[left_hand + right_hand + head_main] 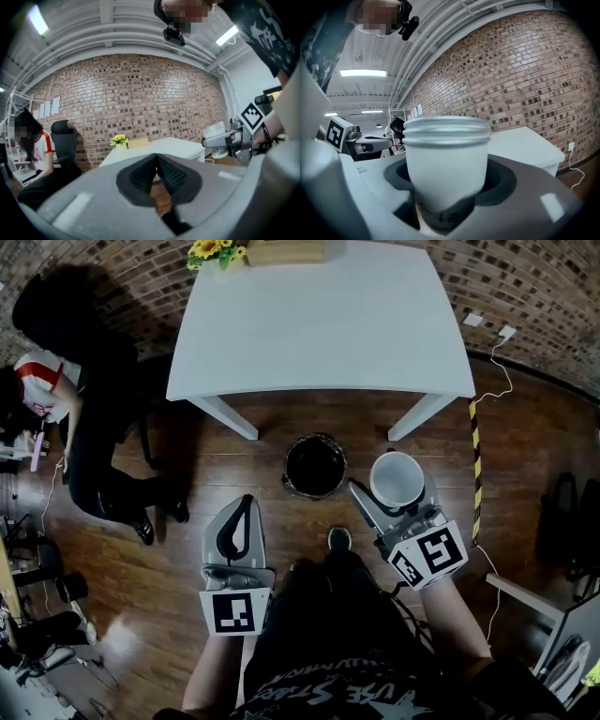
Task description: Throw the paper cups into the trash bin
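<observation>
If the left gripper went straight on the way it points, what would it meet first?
Most likely the table, straight ahead of the left gripper; nothing shows nearer, though depth is unclear.

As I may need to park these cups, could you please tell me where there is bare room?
The white table is bare except for flowers and a wooden box at its far edge. The floor between the trash bin and the seated person is open. Right of the paper cups, striped tape and a cable crowd it.
</observation>
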